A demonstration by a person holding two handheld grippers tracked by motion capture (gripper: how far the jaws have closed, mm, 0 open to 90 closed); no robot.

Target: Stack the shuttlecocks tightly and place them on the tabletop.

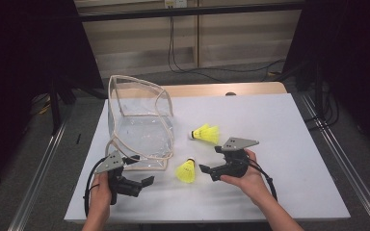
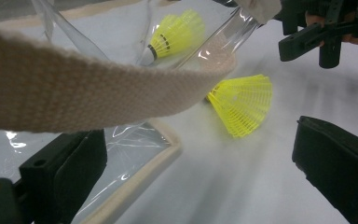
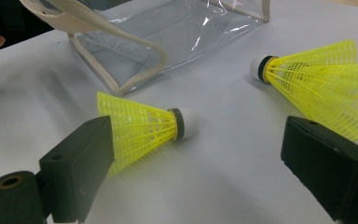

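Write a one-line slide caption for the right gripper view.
Open right gripper approaches the nearer yellow shuttlecock; a second shuttlecock and clear bag lie beyond.

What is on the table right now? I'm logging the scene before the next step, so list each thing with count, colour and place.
shuttlecocks: 2, yellow with white caps; one lying between the two grippers, the other lying farther back, right of the bag
bag: 1, clear plastic with beige trim; standing on the left half of the table
table: 1, white top; bears everything
left gripper: 1, black; jaws open, at the bag's front corner
right gripper: 1, black; jaws open, beside the nearer shuttlecock
hands: 2; left hand, right hand, each holding a gripper
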